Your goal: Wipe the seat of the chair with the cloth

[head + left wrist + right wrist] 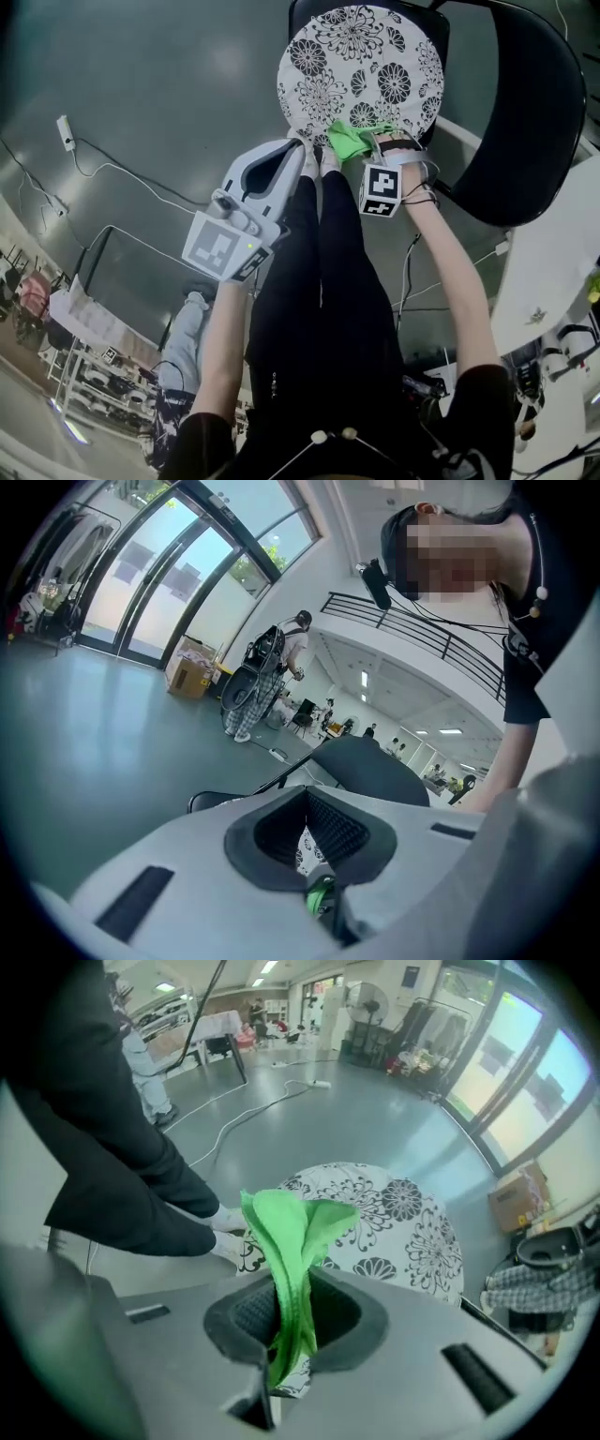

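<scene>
The green cloth [352, 139] was held pinched in the jaws of the right gripper [378, 142], bunched into an upright fold at the near edge of the round, flower-patterned seat [361, 66]. In the right gripper view, the cloth [295, 1241] was seen clamped between the dark pads and standing up out of the right gripper [286, 1312], with most of the seat [403, 1232] lying beyond it. The jaws of the left gripper [292, 150] were drawn close together with nothing between them, and it was held off the seat, beside the person's legs.

For the wipe to be done well, it was judged that the cloth should be laid flatter, so that more than a folded ridge was pressed to the fabric. It should then be drawn in overlapping strokes from the near edge toward the dark backrest [525, 122], with light pressure so the cushion would not be dragged.

The person's white shoes [220, 1218] were set just beside the seat's near edge and might be brushed on a return stroke. Cables [122, 173] were trailed over the grey floor, well apart from the chair.
</scene>
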`<control>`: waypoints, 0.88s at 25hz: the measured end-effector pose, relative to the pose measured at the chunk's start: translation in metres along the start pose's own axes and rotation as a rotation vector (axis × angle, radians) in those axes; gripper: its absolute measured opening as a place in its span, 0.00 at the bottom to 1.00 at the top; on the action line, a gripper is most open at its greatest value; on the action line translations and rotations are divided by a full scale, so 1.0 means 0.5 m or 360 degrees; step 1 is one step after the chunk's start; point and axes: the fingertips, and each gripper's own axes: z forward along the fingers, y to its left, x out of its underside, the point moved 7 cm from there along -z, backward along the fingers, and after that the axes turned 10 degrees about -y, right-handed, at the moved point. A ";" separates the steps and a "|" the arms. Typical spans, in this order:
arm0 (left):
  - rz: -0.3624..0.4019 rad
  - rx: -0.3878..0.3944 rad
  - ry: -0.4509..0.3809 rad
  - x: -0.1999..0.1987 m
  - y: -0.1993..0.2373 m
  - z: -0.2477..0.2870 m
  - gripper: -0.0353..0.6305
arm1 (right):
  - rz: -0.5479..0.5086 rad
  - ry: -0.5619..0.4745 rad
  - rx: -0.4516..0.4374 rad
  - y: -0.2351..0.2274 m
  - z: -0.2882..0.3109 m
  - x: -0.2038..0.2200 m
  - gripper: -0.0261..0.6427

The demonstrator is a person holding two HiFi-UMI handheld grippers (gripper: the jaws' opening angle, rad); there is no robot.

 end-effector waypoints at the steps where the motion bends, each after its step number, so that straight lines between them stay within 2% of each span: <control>1: 0.0013 0.0008 -0.0007 -0.008 -0.007 0.002 0.06 | 0.0083 -0.0030 0.0044 -0.008 -0.018 -0.003 0.12; 6: 0.0073 0.0027 -0.0045 -0.059 -0.049 0.017 0.06 | 0.0549 -0.0225 0.0354 -0.067 -0.142 -0.019 0.12; 9: 0.0139 -0.0042 -0.0009 -0.102 -0.072 0.021 0.06 | 0.0788 -0.0409 0.0585 -0.107 -0.247 -0.050 0.12; 14: 0.0263 -0.0092 -0.0044 -0.197 -0.133 0.006 0.06 | 0.1001 -0.0737 0.0926 -0.142 -0.449 -0.110 0.12; 19: 0.0392 -0.0132 -0.0071 -0.293 -0.203 -0.023 0.06 | 0.1132 -0.1141 0.1192 -0.163 -0.665 -0.171 0.12; 22: 0.0427 -0.0158 -0.0112 -0.348 -0.249 -0.050 0.06 | 0.1230 -0.1364 0.1325 -0.164 -0.789 -0.202 0.12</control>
